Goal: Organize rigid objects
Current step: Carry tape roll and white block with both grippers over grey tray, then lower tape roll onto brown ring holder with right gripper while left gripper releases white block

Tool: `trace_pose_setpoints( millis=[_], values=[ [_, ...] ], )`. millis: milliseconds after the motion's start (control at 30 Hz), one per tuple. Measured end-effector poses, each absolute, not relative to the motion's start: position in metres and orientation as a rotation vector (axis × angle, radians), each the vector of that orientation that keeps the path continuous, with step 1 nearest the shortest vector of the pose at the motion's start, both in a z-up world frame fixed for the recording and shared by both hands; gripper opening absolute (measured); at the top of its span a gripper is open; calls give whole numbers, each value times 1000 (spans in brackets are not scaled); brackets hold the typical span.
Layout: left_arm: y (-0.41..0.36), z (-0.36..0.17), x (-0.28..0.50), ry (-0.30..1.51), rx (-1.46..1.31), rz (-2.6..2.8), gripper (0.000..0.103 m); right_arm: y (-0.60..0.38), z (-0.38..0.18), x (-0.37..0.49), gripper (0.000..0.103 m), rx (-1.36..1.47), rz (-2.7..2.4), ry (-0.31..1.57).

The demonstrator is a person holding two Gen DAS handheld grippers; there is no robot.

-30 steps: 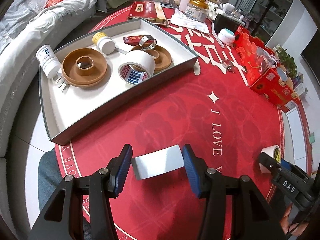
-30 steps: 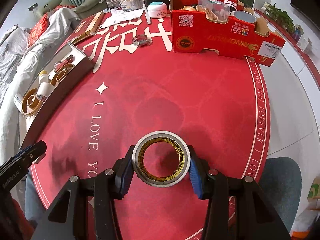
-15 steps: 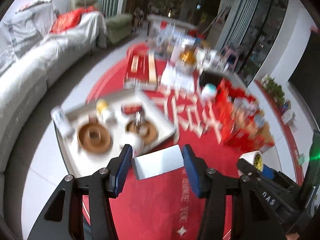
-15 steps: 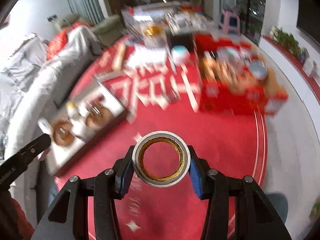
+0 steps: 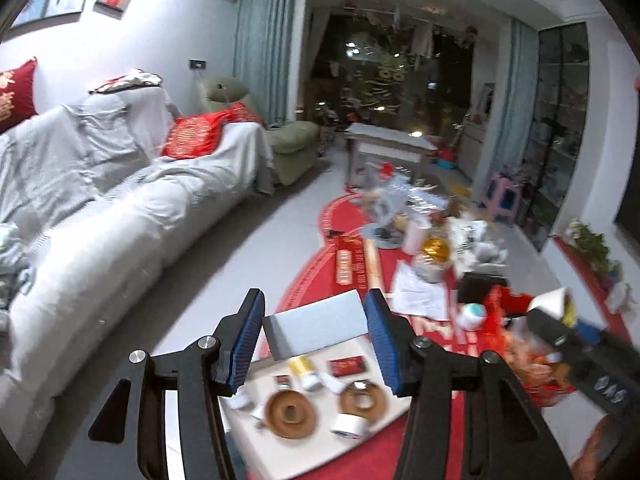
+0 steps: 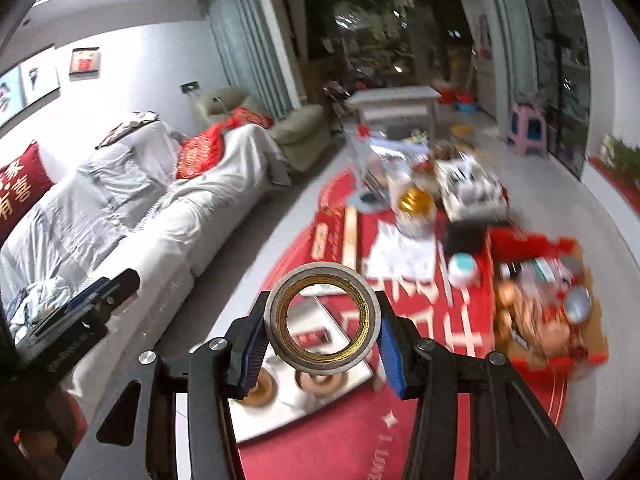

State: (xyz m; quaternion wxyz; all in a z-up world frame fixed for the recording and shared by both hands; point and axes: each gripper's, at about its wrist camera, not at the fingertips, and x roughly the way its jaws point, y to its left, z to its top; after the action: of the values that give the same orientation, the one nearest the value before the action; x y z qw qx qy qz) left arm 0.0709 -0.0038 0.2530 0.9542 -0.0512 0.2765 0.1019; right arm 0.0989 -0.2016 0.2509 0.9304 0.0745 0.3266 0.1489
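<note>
Lower centre: right hand-held gripper (image 6: 322, 334) pinches tape roll (image 6: 322, 317) across its rim, stiff and light; left hand-held gripper (image 5: 314, 338) pinches white block (image 5: 316, 330) endwise, above tray (image 5: 280, 452).

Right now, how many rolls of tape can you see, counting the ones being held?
3. One tape roll in the right gripper, one pale roll in the left gripper, one white roll lying in the tray. Blur may hide others.
</note>
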Motion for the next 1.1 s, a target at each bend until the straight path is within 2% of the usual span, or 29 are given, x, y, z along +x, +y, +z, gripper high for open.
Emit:
trace_pose_setpoints(
  millis=[167, 600, 1100],
  values=[
    [13, 208, 86, 660, -130, 236, 56, -172, 237, 113, 50, 88, 329, 693],
    [16, 88, 121, 908, -130, 272, 56, -148, 115, 154, 50, 50, 295, 993],
    [27, 49, 141, 995, -143, 294, 56, -123, 74, 182, 50, 17, 300, 1087]
  ],
)
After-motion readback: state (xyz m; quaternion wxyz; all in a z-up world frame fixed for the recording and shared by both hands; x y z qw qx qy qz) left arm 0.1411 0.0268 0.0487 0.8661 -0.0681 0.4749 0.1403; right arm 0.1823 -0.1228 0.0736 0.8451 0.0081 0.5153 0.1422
